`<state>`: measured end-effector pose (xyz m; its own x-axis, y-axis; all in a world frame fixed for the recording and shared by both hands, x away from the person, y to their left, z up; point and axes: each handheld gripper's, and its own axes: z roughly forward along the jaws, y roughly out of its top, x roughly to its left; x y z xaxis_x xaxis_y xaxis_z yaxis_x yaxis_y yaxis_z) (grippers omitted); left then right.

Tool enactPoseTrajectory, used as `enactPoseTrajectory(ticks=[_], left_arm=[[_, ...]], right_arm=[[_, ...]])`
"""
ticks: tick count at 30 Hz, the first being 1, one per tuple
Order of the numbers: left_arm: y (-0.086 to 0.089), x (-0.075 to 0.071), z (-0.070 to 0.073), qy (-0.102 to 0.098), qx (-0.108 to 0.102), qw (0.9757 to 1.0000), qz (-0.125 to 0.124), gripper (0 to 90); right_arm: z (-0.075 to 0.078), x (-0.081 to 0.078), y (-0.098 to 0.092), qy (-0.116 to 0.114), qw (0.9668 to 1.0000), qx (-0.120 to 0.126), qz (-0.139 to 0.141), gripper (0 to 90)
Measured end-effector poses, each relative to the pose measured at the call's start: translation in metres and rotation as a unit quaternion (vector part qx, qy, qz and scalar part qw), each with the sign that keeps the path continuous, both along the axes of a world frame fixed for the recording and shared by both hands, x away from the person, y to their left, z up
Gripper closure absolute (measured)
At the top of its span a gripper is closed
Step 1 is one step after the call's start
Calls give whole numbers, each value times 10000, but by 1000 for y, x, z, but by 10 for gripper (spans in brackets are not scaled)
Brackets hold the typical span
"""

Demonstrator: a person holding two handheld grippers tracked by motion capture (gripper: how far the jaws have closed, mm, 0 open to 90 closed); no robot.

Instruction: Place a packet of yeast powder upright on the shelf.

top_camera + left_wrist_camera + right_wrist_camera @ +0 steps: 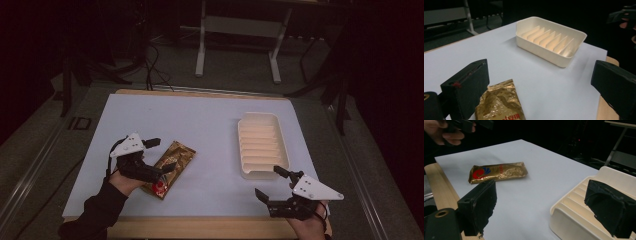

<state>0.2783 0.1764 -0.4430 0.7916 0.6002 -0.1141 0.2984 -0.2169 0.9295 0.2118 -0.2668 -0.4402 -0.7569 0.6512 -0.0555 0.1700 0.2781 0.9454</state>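
From the high view I see my left gripper [161,155] over the near-left part of the white sheet [210,120], its jaws spread wide with nothing between them. One jaw points toward the far side; the other sits over the near half of the packet [169,169]. Whether it touches the foil I cannot tell.

The packet is a gold foil pouch with a red mark at its near end, lying flat and slanted, its far end pointing toward the table's middle. In the left gripper view, the packet's [500,102] crinkled end lies low between my jaws, closer to the left one, and the tray [550,40] stands well beyond it.

My right gripper [272,183] is at the near-right corner, jaws also wide apart and empty. Its far jaw lies just at the tray's [262,145] near edge. In the right gripper view, that jaw hangs over the tray's [574,210] ribbed floor, and the packet [498,172] lies well apart, across open sheet.

The tray is cream, ribbed inside, and holds nothing. It rests on the right side of the sheet.
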Motion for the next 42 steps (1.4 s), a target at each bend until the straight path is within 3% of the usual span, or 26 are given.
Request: enactPoseTrajectory(ticks=[9, 10, 14, 15, 18, 22, 28, 34, 42], left_arm=[[-5, 26, -10, 169, 152, 9996, 168, 43], [-6, 32, -14, 192, 262, 9993, 202, 54], [-7, 40, -20, 228, 332, 9990, 202, 96], [-7, 42, -22, 237, 339, 9989, 208, 143], [-6, 51, -28, 323, 354, 9983, 319, 152], [-7, 61, -35, 407, 549, 9967, 435, 160], [-5, 70, -44, 534, 565, 9958, 481, 210], [-5, 77, -56, 661, 637, 9947, 467, 318], [-4, 86, -69, 905, 603, 9925, 555, 317]], right_arm=[[-1, 0, 1, 7, 10000, -22, 12, 105], [-1, 1, 0, 23, 10000, 8, 25, 105], [-1, 1, 0, 30, 10000, 14, 32, 105], [-1, 1, 0, 41, 10000, 19, 39, 105], [-1, 1, 0, 62, 10000, 23, 52, 106], [-2, 1, 0, 65, 10000, 24, 49, 106], [-3, 2, 0, 110, 9999, 24, 68, 106], [-4, 3, 0, 119, 9999, 5, 90, 106], [-5, 4, 2, 170, 9998, -4, 117, 109]])
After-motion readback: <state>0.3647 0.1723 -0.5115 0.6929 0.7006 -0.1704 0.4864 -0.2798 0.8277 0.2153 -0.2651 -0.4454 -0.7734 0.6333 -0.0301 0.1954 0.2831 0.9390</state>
